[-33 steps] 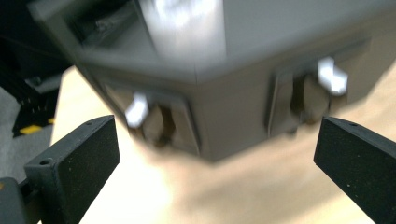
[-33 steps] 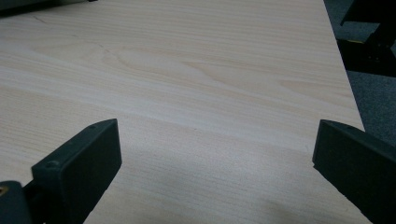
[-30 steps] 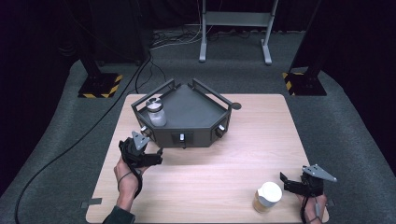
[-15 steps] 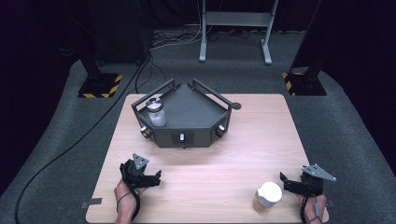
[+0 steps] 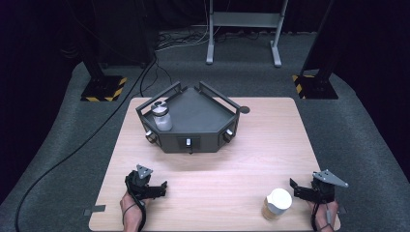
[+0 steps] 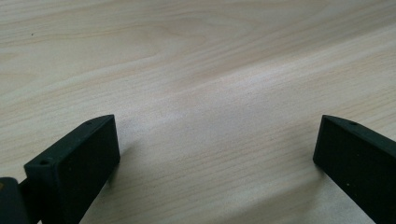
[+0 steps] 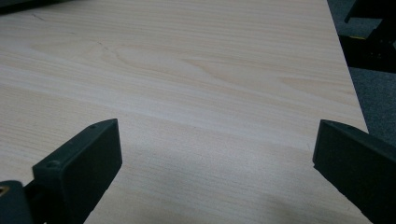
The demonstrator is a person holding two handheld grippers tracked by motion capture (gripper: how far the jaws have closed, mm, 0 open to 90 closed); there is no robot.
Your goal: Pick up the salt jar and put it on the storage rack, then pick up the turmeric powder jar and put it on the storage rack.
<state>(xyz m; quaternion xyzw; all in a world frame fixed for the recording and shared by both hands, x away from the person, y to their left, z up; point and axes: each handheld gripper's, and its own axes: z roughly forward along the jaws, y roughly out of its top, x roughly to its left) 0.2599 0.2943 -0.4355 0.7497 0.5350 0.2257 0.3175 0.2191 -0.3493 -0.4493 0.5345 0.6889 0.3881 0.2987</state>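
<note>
Grippers are resting low at the near edge of the wooden table [image 5: 251, 145], each in a person's hand, and both are standing with jaws spread wide and nothing between them. The left gripper [image 5: 162, 187] is lying at the near left, its jaws framing bare wood in the left gripper view [image 6: 210, 154]; this placement is reading as a parked pose, well apart from any object. The right gripper [image 5: 296, 187] is sitting at the near right, pointing toward the lidded jar [image 5: 276, 205] just beside it, probably because that jar is the next thing to be grasped; in the right gripper view [image 7: 215, 158] the jaws are bracketing plain tabletop. The dark angular tray [image 5: 203, 118] is occupying the far middle of the table and is holding one small clear jar [image 5: 161, 116] upright in its left corner, while the remainder of its floor is lying bare. The lidded jar's contents are appearing tan, though they cannot be identified.
</note>
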